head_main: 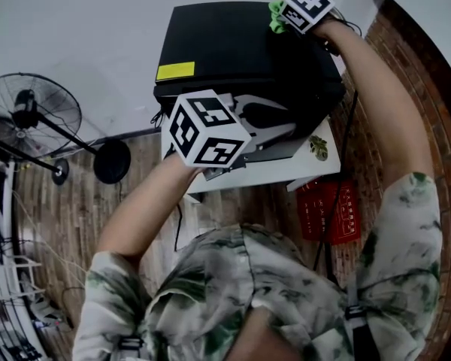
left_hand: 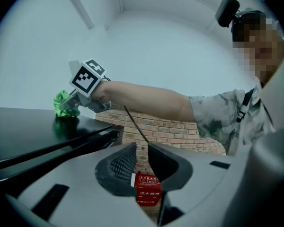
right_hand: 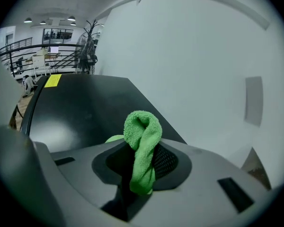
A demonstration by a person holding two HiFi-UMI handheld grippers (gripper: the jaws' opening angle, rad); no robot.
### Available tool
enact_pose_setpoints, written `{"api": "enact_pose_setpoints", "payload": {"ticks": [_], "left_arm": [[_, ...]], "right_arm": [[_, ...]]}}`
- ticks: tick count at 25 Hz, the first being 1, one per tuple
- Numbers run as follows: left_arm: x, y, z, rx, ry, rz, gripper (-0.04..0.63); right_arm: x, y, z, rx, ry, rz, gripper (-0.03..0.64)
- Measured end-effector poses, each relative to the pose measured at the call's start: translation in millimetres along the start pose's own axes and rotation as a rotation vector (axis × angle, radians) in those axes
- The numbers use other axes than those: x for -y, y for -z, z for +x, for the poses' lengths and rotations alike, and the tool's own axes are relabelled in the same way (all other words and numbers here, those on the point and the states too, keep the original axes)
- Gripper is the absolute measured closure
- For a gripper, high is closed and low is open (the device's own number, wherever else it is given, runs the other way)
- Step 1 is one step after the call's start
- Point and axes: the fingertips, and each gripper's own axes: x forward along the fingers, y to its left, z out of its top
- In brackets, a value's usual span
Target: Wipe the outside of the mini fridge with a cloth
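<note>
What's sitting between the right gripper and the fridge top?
A green cloth, clamped by the right gripper and seemingly resting on top of the black fridge. The right gripper view shows it best.

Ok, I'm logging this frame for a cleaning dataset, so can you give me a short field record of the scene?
target: black mini fridge, yellow sticker on top
right gripper: shut on green cloth, at the top's far right corner
left gripper: open, empty, by the fridge's front
nearby: pedestal fan, red box
</note>
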Motion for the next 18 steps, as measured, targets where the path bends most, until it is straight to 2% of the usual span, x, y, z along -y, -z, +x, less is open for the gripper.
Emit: {"api": "enact_pose_setpoints", "payload": {"ticks": [5,9,13,18], "left_arm": [[-4,1,7,-0.001,0.001,-0.004,0.512],[-6,0,12,-0.002,-0.006,-0.005,0.512],[-6,-1,15,0.001,-0.012,-0.004,0.512],[-10,0,17,0.002,-0.038,-0.005,0.512]], "right_arm": [[30,34,-4,-0.043,0.040,0.020,0.502],[41,42,-7,-0.068,0.060,-0.001,0.502],[38,23,-8,-0.028,0.055,-0.015,0.502],[17,-28,-7,0.042,0.021,-0.045,0.502]]}}
